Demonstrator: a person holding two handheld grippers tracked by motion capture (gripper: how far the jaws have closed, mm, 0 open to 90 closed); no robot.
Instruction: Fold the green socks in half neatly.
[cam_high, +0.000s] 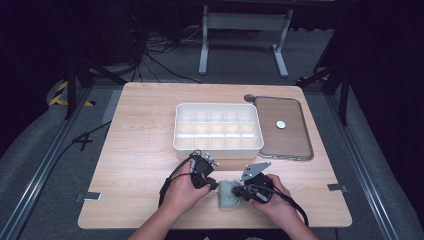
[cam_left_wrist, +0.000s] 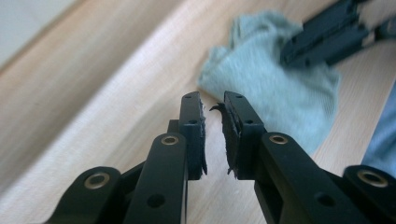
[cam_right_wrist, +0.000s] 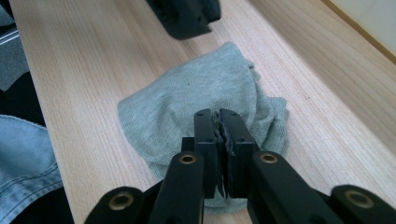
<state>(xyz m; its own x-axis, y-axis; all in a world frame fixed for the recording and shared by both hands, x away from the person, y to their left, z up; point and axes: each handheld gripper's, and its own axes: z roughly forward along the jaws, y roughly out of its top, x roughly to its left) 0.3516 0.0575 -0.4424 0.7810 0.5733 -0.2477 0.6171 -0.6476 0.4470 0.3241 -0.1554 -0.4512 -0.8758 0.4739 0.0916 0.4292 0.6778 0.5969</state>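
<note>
A crumpled grey-green sock (cam_high: 229, 195) lies on the wooden table near its front edge, between my two grippers. In the left gripper view the sock (cam_left_wrist: 275, 93) is just beyond my left gripper (cam_left_wrist: 213, 99), whose jaws stand a narrow gap apart with nothing between them. My right gripper (cam_right_wrist: 215, 113) hovers over the sock (cam_right_wrist: 196, 88) with its jaws pressed together; I see no cloth between the pads. From above, the left gripper (cam_high: 213, 185) sits at the sock's left edge and the right gripper (cam_high: 236, 191) at its right side.
A white box with several compartments (cam_high: 218, 149) stands mid-table behind the grippers. To its right lies a clear flat lid (cam_high: 295, 145) with a small white disc (cam_high: 281, 124) on it. A small dark round object (cam_high: 249, 97) sits by the lid's far corner.
</note>
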